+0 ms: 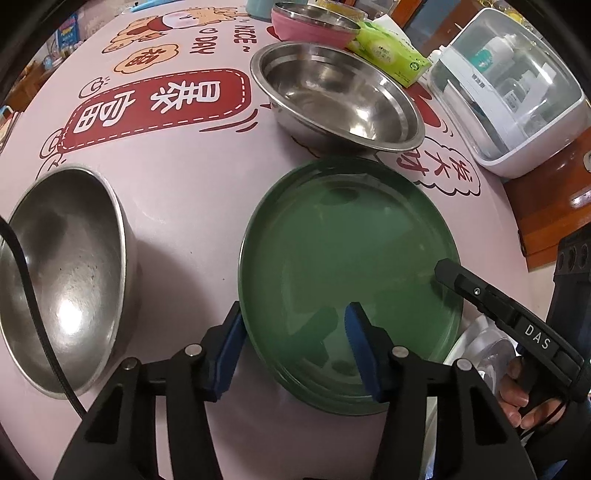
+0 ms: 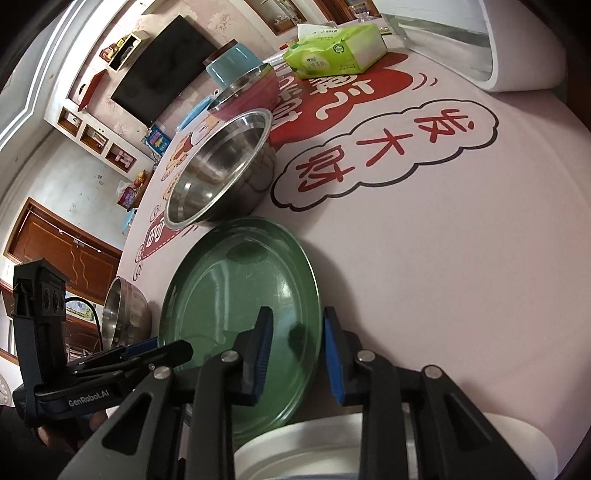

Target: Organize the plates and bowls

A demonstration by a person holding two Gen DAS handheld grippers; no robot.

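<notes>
A green plate [image 1: 347, 258] [image 2: 240, 295] lies flat on the pink printed tablecloth [image 1: 184, 206]. My left gripper [image 1: 293, 328] straddles the plate's near-left rim, one blue pad outside and one over the plate's floor, with a wide gap, so it is open. My right gripper [image 2: 297, 343] straddles the opposite rim; its jaws stand narrow, and a gap still shows beside the inner pad. A wide steel bowl [image 1: 336, 96] [image 2: 218, 170] sits just beyond the plate. Another steel bowl [image 1: 62, 277] [image 2: 122, 310] sits to the left. A pink bowl [image 1: 310, 27] with a steel one nested inside stands farther back.
A green tissue pack [image 1: 388, 51] [image 2: 332, 48] lies behind the bowls. A white lidded appliance [image 1: 509, 96] stands at the table's right edge. A white container [image 2: 314, 443] lies under my right gripper. A blue cup [image 2: 229, 62] stands at the far edge. A hand [image 1: 524, 398] grips the right tool.
</notes>
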